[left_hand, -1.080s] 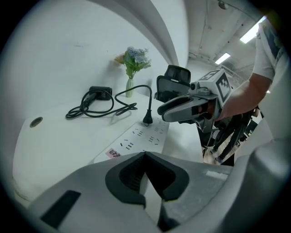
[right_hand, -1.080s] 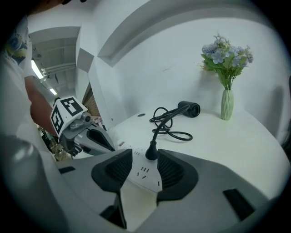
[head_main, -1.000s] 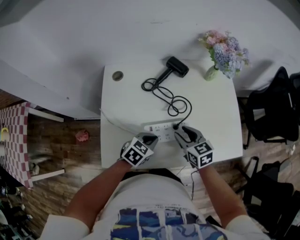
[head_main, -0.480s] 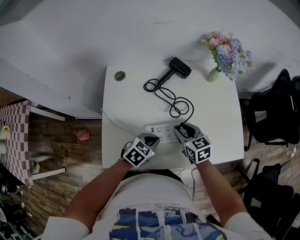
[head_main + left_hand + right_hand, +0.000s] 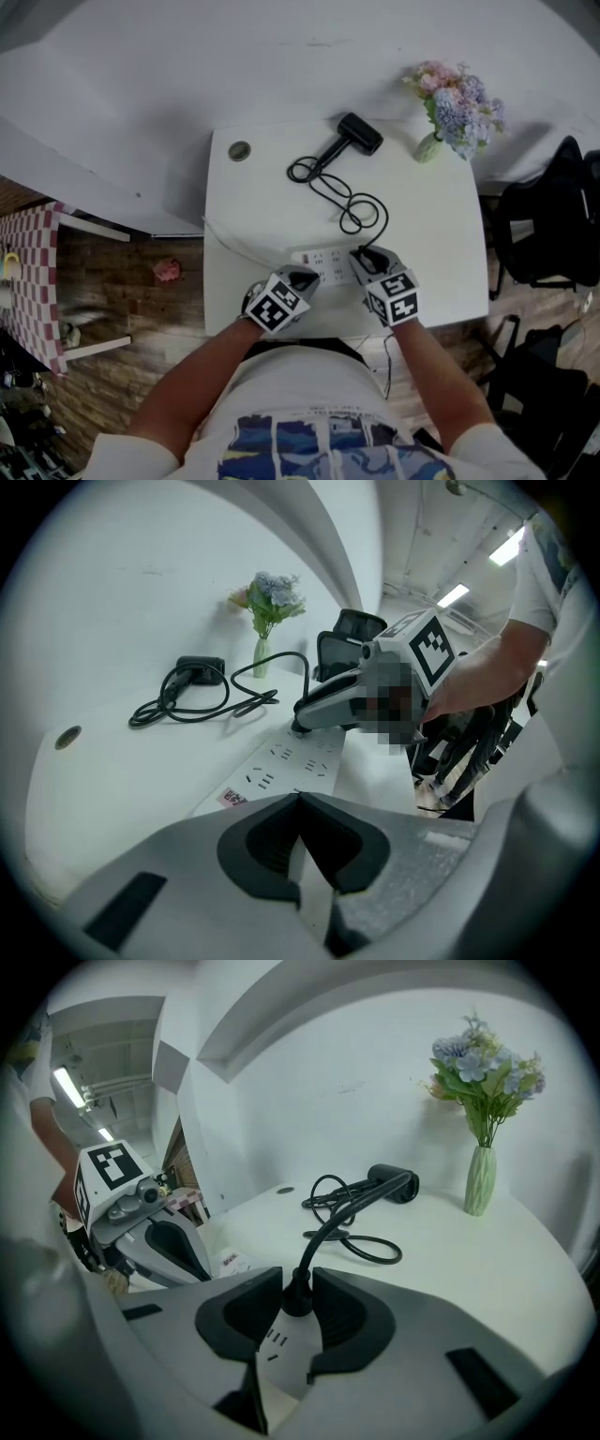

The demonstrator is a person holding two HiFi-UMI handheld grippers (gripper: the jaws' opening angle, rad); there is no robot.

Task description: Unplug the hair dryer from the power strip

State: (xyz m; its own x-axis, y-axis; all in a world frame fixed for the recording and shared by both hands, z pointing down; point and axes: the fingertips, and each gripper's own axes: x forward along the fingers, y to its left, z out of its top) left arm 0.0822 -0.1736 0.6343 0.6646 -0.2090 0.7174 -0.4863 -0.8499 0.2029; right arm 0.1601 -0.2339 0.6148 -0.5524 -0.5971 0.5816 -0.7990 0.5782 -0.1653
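Observation:
A white power strip (image 5: 323, 264) lies near the table's front edge. The black hair dryer (image 5: 356, 134) rests at the back, and its coiled cord (image 5: 352, 208) runs to a black plug (image 5: 359, 252) seated in the strip's right end. My right gripper (image 5: 361, 255) has just been closing, and its pads now press both sides of that plug (image 5: 298, 1299). My left gripper (image 5: 302, 275) sits on the strip's left end, jaws drawn together (image 5: 299, 803), with a white sliver of the strip (image 5: 291, 761) between the pads.
A vase of flowers (image 5: 452, 103) stands at the table's back right corner and a round grommet (image 5: 240, 151) at the back left. The strip's white cable (image 5: 230, 242) trails off the left edge. A black chair (image 5: 544, 225) stands right of the table.
The right gripper's jaws have narrowed around the plug. The left gripper and the power strip have stayed put.

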